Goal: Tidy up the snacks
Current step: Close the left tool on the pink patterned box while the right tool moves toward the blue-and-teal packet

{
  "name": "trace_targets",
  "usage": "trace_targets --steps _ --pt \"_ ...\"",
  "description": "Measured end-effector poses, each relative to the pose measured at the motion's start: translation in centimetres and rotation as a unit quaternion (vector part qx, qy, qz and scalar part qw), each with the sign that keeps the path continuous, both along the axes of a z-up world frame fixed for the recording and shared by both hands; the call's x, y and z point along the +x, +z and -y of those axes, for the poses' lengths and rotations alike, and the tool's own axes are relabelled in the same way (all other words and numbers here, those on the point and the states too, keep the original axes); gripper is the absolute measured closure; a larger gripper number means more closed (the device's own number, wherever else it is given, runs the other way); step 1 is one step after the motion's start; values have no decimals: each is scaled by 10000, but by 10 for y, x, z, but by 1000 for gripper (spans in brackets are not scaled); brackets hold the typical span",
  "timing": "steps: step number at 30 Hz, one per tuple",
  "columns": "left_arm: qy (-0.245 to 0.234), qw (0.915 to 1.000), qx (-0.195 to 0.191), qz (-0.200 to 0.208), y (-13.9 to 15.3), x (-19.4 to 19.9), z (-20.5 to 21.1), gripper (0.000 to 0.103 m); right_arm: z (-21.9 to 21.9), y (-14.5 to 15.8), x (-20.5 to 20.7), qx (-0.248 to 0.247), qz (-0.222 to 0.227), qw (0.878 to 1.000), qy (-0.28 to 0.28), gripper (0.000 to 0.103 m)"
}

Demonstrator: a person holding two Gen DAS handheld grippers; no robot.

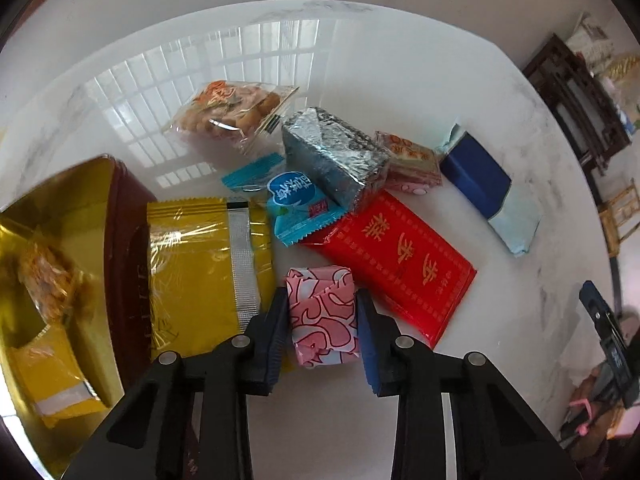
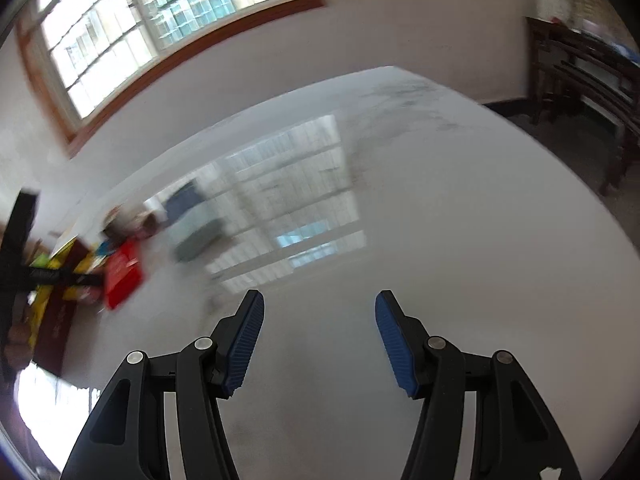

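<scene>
A pink patterned wrapped snack [image 1: 320, 320] lies on the white marble table [image 1: 400, 80], and my left gripper [image 1: 321, 296] is shut on it, one blue pad against each side. Just left of it lies a gold packet [image 1: 200, 256], leaning against a dark red tin [image 1: 124, 248] whose gold inside holds a few snacks. Beyond the pink snack lie a red packet [image 1: 400, 260], a light blue packet [image 1: 296, 204], a silver foil block [image 1: 336, 156], a clear bag of cookies [image 1: 232, 112] and a dark blue packet [image 1: 480, 184]. My right gripper [image 2: 320, 308] stands open over bare table, with nothing between its fingers.
In the right wrist view the snack pile [image 2: 120, 272] shows blurred at the far left. Dark wooden furniture [image 1: 576, 96] stands beyond the table's right edge, and a window [image 2: 160, 12] is in the far wall.
</scene>
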State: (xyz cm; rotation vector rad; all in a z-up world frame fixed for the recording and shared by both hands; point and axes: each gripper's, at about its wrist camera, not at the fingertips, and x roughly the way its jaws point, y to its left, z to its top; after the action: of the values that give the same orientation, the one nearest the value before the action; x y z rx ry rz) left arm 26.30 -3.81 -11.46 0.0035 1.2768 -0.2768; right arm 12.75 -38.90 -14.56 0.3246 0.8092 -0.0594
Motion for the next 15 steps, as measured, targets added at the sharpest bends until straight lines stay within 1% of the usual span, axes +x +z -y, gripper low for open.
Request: trace_targets --steps 4,7,8,10,13,15 --pt "16 9998 110 189 2 -5 3 71 47 1 -2 -229 -135 9980 -574 47" --pt "160 9993 14 338 2 -17 1 71 66 1 -3 -248 -112 9975 -655 47" --pt "257 9990 -27 357 2 -20 -3 71 66 1 -2 -256 -116 9978 -602 45" --pt "415 9981 -176 410 3 -29 -7 71 59 1 4 -326 -128 9987 -370 44" --pt "574 9967 -206 544 6 -43 -14 71 39 4 23 -108 4 9997 207 44" --pt "639 9957 -370 551 9 -54 -19 71 21 8 40 1 137 9980 610 44"
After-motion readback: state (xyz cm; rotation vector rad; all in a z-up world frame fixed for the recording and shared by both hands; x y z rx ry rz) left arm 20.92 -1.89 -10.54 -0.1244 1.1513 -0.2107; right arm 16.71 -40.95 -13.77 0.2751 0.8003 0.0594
